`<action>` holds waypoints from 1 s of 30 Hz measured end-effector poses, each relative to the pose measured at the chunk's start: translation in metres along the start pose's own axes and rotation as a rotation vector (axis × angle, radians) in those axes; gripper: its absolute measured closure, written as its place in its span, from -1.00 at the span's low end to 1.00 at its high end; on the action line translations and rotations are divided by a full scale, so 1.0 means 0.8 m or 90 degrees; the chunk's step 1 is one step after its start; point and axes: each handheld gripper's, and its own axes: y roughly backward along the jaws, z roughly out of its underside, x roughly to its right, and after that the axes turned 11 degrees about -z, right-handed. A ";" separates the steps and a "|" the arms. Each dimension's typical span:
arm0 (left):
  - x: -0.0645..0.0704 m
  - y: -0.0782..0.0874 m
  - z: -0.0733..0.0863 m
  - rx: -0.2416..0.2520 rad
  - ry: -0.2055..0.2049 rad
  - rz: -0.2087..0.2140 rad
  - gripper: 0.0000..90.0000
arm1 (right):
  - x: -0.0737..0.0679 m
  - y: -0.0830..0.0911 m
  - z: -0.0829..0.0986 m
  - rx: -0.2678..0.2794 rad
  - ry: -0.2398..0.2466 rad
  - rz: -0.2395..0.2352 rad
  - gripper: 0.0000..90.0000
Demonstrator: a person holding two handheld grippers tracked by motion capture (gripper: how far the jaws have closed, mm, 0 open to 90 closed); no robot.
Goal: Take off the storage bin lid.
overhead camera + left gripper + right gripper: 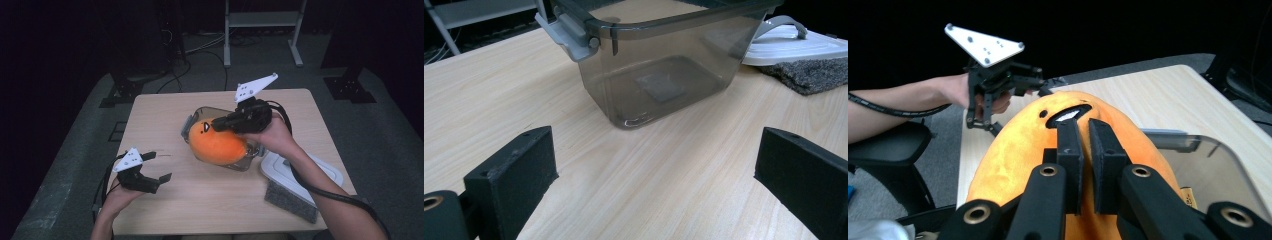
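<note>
High view, from left to right: the left claw (pixel 159 167) is near the left front part of the wooden desk (pixel 165 115), with its jaws wide apart and nothing between them. In the left gripper view the two black jaws stand far from each other above the bare wood, and they look toward the clear grey plastic box (pixel 659 65), which has a grey latch (pixel 569 32) on its rim.

At the middle of the desk, the orange plush toy (pixel 217 142) is in the open top of the box (pixel 240 162), and most of it rises above the rim. The right claw (pixel 218 125) is closed on the upper side of the toy. In the right gripper view the jaws are almost together, and they pinch the orange fabric (pixel 1018 145).

To the right of the box, a white lid (pixel 320 172) lies on the desk, and a grey sponge (pixel 290 201) is just beside it, at the desk edge.
</note>
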 end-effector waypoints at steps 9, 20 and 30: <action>0.002 0.001 -0.001 0.002 0.003 -0.002 -0.95 | 0.018 0.010 -0.003 0.008 -0.016 0.022 0.86; 0.002 0.001 -0.001 0.003 0.003 -0.001 -0.95 | 0.036 0.009 0.003 0.002 -0.033 0.043 0.86; 0.000 0.001 -0.001 0.005 0.001 0.002 -0.94 | 0.061 0.003 0.006 0.002 -0.051 0.057 0.86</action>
